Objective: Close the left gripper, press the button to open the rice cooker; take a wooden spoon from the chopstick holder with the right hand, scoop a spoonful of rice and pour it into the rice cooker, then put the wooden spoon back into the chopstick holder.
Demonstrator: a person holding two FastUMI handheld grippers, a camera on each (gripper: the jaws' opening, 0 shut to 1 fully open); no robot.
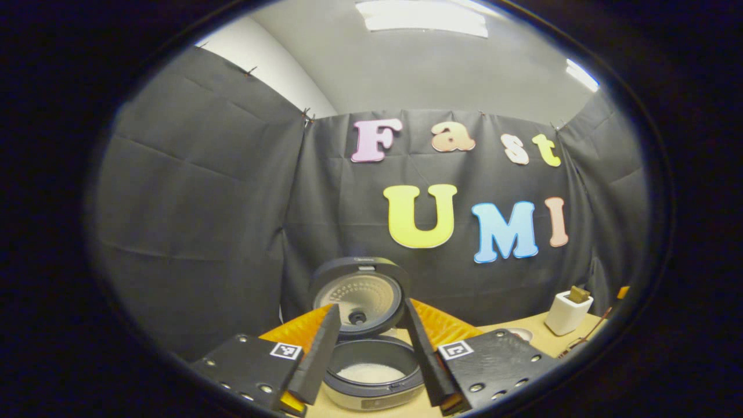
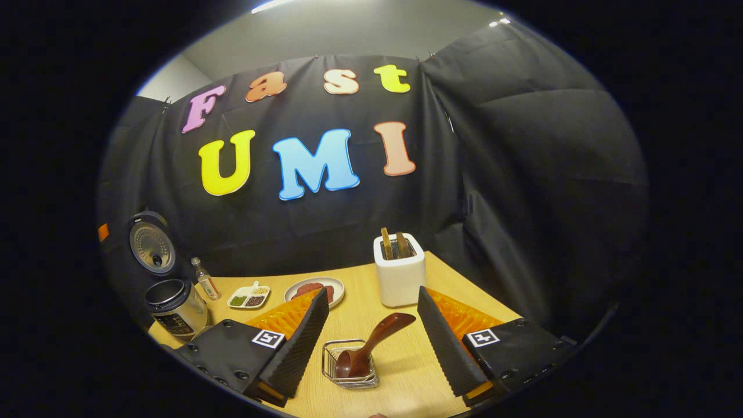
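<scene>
- Left gripper view: taken low and close above the open rice cooker [image 1: 371, 366], faced toward the booth's back cloth wall.
- Right gripper view: taken higher, set back, aimed down over the table [image 2: 354, 316] (wire holder nearest).
- Shared: rice cooker [image 2: 171, 307], white toaster [image 1: 567, 313] [image 2: 399, 277], back wall.

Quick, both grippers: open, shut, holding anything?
Left gripper: open, empty, above the rice cooker.
Right gripper: open, empty, wooden spoon between its fingers, untouched.
</scene>
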